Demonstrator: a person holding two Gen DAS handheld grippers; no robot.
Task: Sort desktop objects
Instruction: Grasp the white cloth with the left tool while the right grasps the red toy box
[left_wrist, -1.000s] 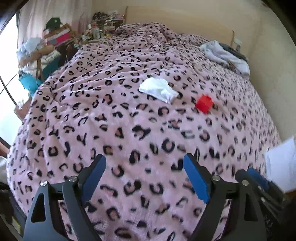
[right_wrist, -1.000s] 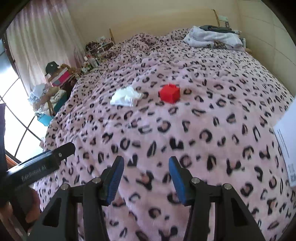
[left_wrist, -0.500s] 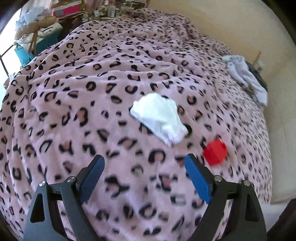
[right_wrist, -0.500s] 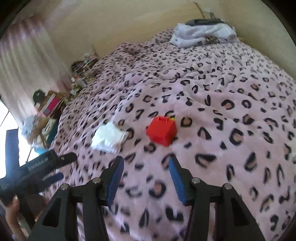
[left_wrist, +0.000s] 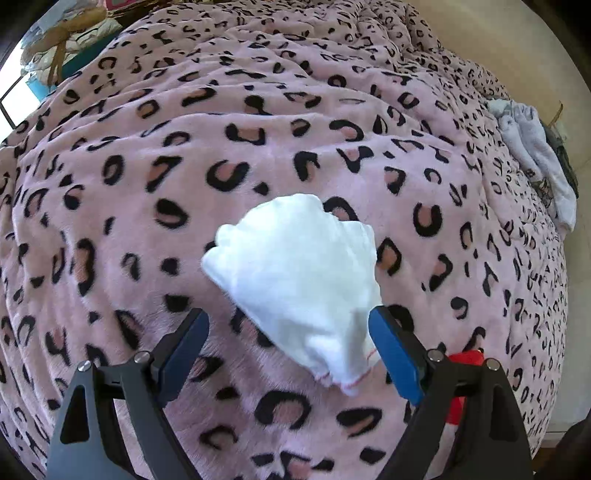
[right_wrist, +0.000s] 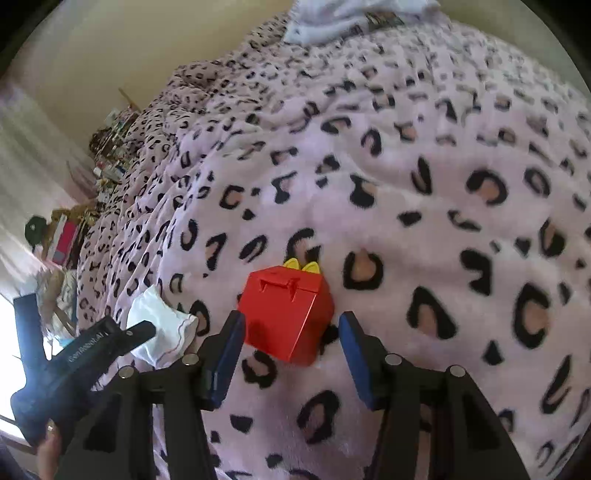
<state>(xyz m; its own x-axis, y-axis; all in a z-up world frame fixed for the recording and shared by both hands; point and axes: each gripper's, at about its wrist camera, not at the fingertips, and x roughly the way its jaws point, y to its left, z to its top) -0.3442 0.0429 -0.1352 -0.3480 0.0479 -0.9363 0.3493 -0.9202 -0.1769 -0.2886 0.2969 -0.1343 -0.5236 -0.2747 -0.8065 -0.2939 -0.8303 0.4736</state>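
Left gripper hangs over the white cloth on the pink leopard-print blanket, jaws spread wide, gripping nothing. Right gripper: jaws opening, empty, the red box lying on the blanket just ahead between the tips, pads not touching it. Cloth sits just left of the box.

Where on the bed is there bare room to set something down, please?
The blanket lies bare left of the white cloth, up to the clutter at the bed's edge. It is also bare right of the red box and beyond it, toward the folded clothes. Crowded: the strip holding cloth and box, where the left gripper and right gripper hover.
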